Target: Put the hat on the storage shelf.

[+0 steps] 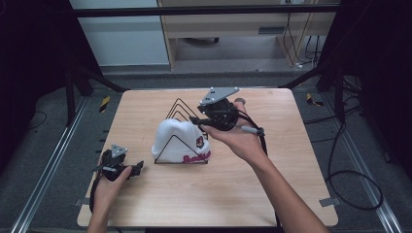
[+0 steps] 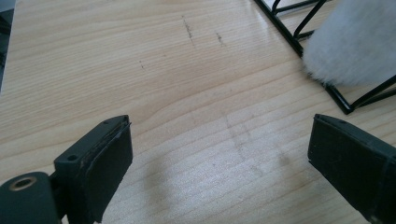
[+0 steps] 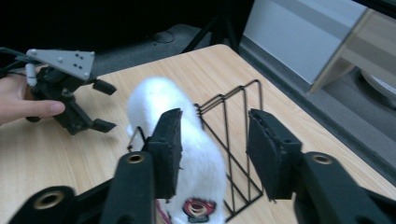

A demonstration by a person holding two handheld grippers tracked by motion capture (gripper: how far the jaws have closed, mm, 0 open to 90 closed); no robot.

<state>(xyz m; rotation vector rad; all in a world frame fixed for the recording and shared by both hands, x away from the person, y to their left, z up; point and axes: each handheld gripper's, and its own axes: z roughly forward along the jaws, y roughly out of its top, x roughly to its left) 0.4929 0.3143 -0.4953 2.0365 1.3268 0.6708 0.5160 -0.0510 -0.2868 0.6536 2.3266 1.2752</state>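
White hat (image 1: pixel 177 138), pink script lettering, unreadable

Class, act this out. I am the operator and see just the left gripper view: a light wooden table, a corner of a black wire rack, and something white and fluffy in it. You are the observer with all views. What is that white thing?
Observer: A white fluffy knitted hat with pink lettering along its brim.
Operator: Is it lying in the rack or just against it?
Observer: It sits in the black wire rack, with a triangular divider wire crossing its front; the dividers behind it hold nothing.
Operator: Where is the other gripper?
Observer: The right gripper is held above the table at the hat's far side, jaws apart and pressing on nothing.
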